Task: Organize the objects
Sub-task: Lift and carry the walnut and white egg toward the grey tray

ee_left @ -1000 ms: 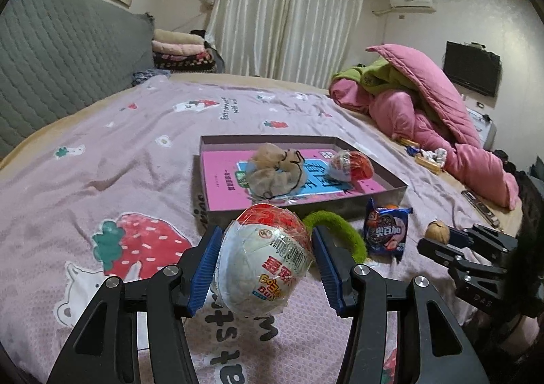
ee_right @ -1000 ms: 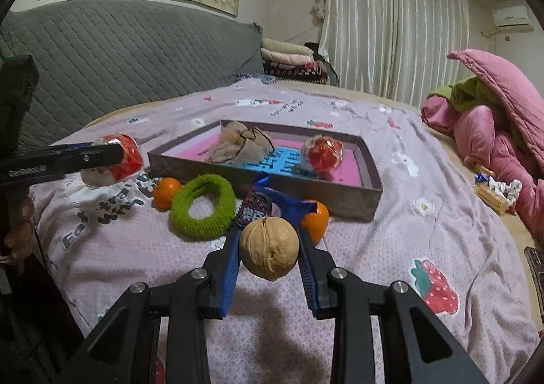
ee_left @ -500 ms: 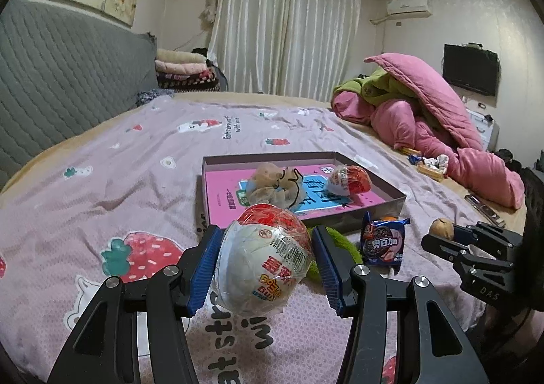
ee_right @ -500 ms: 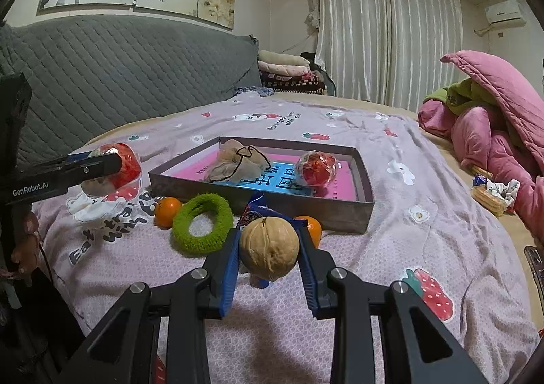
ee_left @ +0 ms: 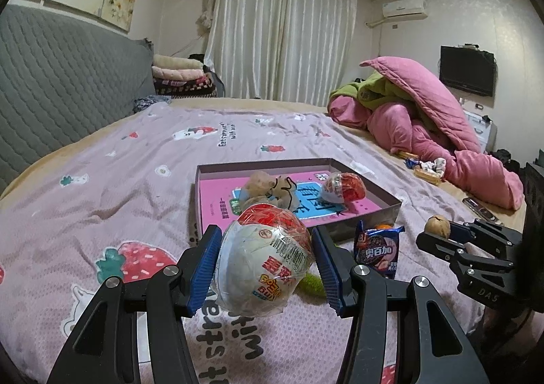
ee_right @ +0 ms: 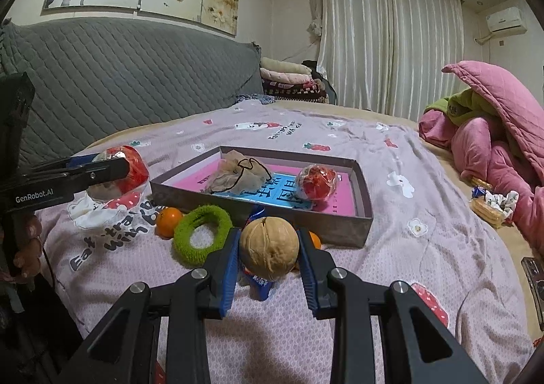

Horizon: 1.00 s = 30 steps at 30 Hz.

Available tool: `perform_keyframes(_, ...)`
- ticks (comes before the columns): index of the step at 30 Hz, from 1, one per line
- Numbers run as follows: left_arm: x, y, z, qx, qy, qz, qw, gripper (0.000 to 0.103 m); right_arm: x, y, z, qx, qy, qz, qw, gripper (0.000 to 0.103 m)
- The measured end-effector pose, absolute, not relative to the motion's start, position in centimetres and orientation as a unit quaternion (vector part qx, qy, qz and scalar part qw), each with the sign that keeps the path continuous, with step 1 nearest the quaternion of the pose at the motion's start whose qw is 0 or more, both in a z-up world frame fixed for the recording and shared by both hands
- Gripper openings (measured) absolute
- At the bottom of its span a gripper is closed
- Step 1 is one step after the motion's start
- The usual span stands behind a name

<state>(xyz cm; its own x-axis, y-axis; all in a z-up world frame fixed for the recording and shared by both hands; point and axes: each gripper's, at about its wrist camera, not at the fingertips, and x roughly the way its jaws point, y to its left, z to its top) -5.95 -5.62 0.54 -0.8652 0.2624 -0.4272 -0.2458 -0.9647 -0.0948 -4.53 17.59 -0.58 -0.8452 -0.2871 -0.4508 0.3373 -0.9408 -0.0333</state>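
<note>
Left gripper [ee_left: 264,265] clamped a wrapped egg-shaped snack [ee_left: 263,260] above the bedspread [ee_left: 102,186]; right gripper [ee_right: 268,249] pinched a walnut [ee_right: 269,249] near the shallow box [ee_right: 363,214], which held a second wrapped egg [ee_right: 316,181] and a drawstring pouch [ee_right: 238,176].

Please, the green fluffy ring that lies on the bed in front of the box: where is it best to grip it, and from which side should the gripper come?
Probably from above. The green ring lies flat on the bedsheet, hole open upward. One finger could go into the hole, the other outside, closing across the near band, the side away from the box and the orange. It looks soft, so it should compress.
</note>
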Motion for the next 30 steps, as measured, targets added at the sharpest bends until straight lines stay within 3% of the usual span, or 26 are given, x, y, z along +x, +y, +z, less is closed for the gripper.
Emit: perform_keyframes(30, -10.5, -5.0, 2.3, -0.206, -0.028, 0.969, 0.136, 0.056, -8.0, 18.0, 1.9, 0.194, 0.068, -0.967, 0.149, 0.033)
